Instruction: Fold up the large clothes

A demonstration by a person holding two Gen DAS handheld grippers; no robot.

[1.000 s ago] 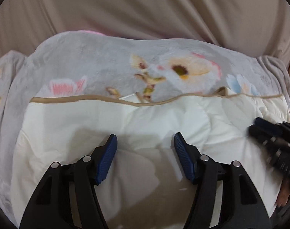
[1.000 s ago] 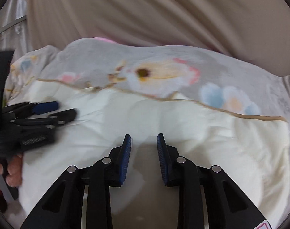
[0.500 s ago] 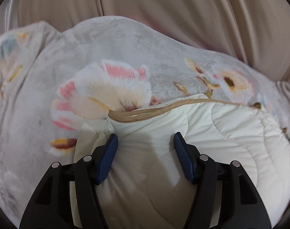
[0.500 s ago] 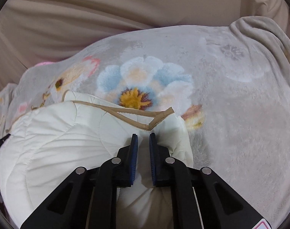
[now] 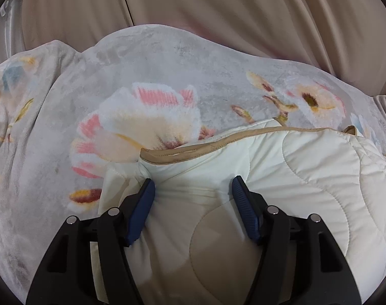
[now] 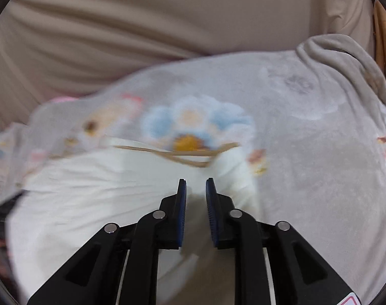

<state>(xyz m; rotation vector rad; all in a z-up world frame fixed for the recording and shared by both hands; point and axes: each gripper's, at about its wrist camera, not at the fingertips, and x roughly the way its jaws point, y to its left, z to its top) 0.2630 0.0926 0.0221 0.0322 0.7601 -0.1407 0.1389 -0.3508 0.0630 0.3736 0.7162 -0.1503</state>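
Note:
A cream quilted garment (image 5: 294, 178) with tan trim (image 5: 182, 153) lies bunched on a grey floral blanket (image 5: 154, 63). My left gripper (image 5: 193, 181) stands open over the garment's left corner, its blue pads wide apart with cream fabric lying between them. In the blurred right wrist view the same garment (image 6: 91, 190) fills the lower left, and its trim (image 6: 182, 156) ends in a point. My right gripper (image 6: 195, 181) is over the garment's right end. Its jaws are opening, with a narrow gap and cream cloth showing in it.
Beige draped fabric (image 5: 218, 12) rises behind the blanket in both views. The blanket (image 6: 307, 152) spreads bare to the right of the garment, with a rumpled edge (image 6: 345, 58) at the far right. A dark blurred shape (image 6: 4, 203) sits at the left edge.
The left gripper slid from the garment's middle to its left corner, then held still. The right gripper went to the garment's right end; its jaws narrowed, then widened slightly.

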